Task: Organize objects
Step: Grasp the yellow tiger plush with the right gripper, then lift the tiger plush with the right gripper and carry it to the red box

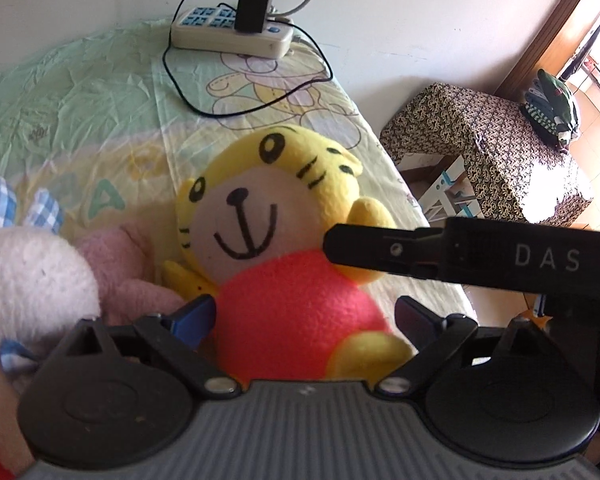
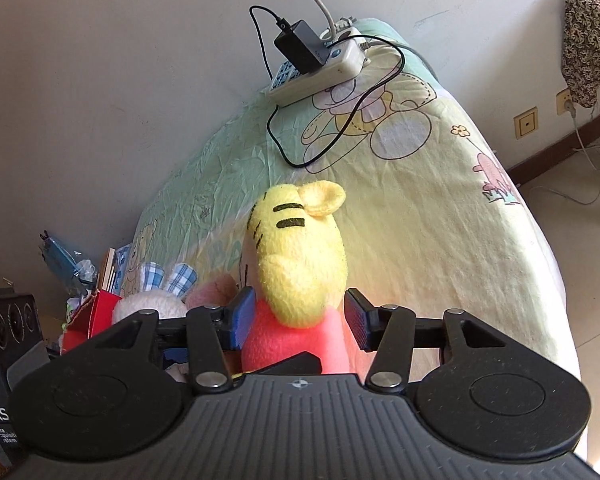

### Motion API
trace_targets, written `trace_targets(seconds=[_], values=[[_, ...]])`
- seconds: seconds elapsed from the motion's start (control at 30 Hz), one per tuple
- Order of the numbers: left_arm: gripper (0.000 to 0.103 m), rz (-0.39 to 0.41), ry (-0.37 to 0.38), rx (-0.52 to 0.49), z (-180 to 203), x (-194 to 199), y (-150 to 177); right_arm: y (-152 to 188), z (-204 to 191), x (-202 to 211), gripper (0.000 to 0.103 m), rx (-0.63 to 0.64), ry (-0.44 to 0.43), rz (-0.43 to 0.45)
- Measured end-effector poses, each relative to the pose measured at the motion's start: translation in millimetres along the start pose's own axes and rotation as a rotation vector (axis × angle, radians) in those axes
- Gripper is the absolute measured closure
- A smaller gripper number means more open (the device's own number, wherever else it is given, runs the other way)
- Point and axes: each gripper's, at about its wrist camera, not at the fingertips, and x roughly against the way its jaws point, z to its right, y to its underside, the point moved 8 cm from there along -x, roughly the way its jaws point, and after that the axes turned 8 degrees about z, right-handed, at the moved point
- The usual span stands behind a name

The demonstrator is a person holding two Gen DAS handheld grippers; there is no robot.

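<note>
- Left wrist view: the left gripper (image 1: 304, 316) has its jaws apart around the tiger plush (image 1: 276, 248), which sits upright on the bed sheet (image 1: 80, 92) directly ahead, not squeezed.
- Right wrist view: the right gripper (image 2: 300, 320) brackets the same toy's side, jaws apart.
- White bunny plush (image 1: 28, 268) sits just left.
- Likely step: seating the tiger in line; next, back both grippers straight away without tipping it.

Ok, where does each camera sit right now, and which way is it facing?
Left wrist: sits on the left claw, faces the tiger plush from its front, power strip beyond; the right claw's finger crosses from the right.
Right wrist: sits on the right claw, faces the tiger's side; open fingers flank it.
Both share: tiger, white bunny plush, pink plush, power strip, bedsheet.
</note>
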Motion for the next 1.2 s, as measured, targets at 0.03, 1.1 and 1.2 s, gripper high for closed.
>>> trace_targets(seconds=[0.03, 1.1, 1.2], values=[[0.007, -0.007, -0.001, 0.002, -2, -4, 0, 0, 2, -5, 0.05, -0.002, 0.0, -0.008], [0.025, 0.063, 0.111, -0.042, 44, 43, 15, 13, -18, 62, 0.063, 0.022, -0.121, 0.017], [0.025, 0.071, 0.114, -0.054, 51, 58, 25, 22, -24, 74, 0.063, 0.033, -0.116, 0.019]])
